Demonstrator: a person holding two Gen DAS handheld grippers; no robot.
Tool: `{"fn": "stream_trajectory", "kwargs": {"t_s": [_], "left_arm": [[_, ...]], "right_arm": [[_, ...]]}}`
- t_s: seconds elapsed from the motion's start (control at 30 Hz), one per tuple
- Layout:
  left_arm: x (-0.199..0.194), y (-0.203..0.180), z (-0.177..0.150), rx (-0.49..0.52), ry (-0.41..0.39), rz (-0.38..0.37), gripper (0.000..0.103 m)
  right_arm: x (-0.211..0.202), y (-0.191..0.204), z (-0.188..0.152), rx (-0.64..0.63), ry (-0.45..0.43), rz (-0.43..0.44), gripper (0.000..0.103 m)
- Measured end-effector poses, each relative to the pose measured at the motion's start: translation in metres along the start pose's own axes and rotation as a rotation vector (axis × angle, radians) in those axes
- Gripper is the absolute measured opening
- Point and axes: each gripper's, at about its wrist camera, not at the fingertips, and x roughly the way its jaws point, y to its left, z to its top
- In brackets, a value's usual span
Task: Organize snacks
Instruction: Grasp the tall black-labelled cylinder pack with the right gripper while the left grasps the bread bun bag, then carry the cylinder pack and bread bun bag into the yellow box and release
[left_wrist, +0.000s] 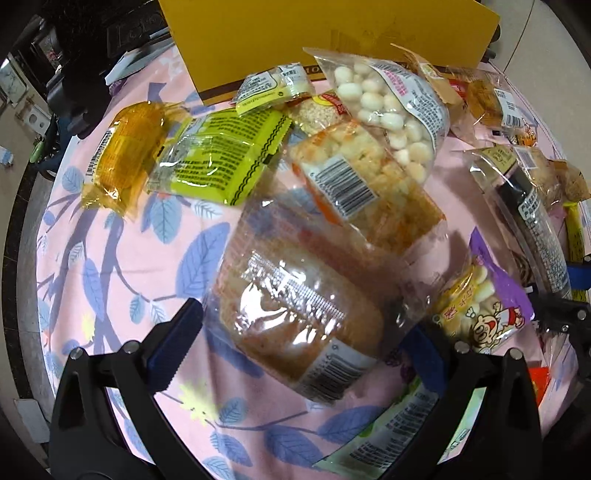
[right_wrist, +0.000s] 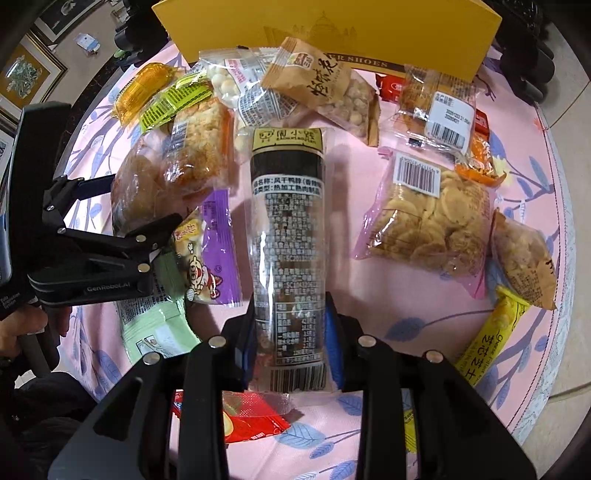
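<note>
Many snack packs lie on a pink leaf-print cloth (left_wrist: 122, 258). My left gripper (left_wrist: 299, 347) is open, its blue pads on either side of a clear pack of brown rice cakes (left_wrist: 295, 306), which also shows in the right wrist view (right_wrist: 147, 184). My right gripper (right_wrist: 291, 343) is shut on a long clear and black snack pack (right_wrist: 288, 229) and holds it pointing away; this pack also shows in the left wrist view (left_wrist: 532, 214). A yellow box lid (right_wrist: 332, 33) stands at the far side.
Near the left gripper lie an orange-crumb pack (left_wrist: 369, 192), a white-ball pack (left_wrist: 388, 110), a lime pack (left_wrist: 221, 158), an amber pack (left_wrist: 125, 155) and a purple cartoon pack (left_wrist: 484, 306). Right of the held pack lie a cracker bag (right_wrist: 436, 218), a nut pack (right_wrist: 325, 88) and a yellow stick (right_wrist: 491, 332).
</note>
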Motion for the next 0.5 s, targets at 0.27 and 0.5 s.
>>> {"fn": "stream_trajectory", "kwargs": {"t_s": [0.27, 0.5], "left_arm": [[-0.013, -0.005, -0.006, -0.025, -0.032, -0.022, 0.071], [-0.019, -0.007, -0.008, -0.040, -0.040, -0.035, 0.061]], "right_arm": [[-0.002, 0.000, 0.000, 0.003, -0.010, 0.002, 0.032], [-0.002, 0.001, 0.000, 0.001, -0.013, 0.001, 0.032]]}}
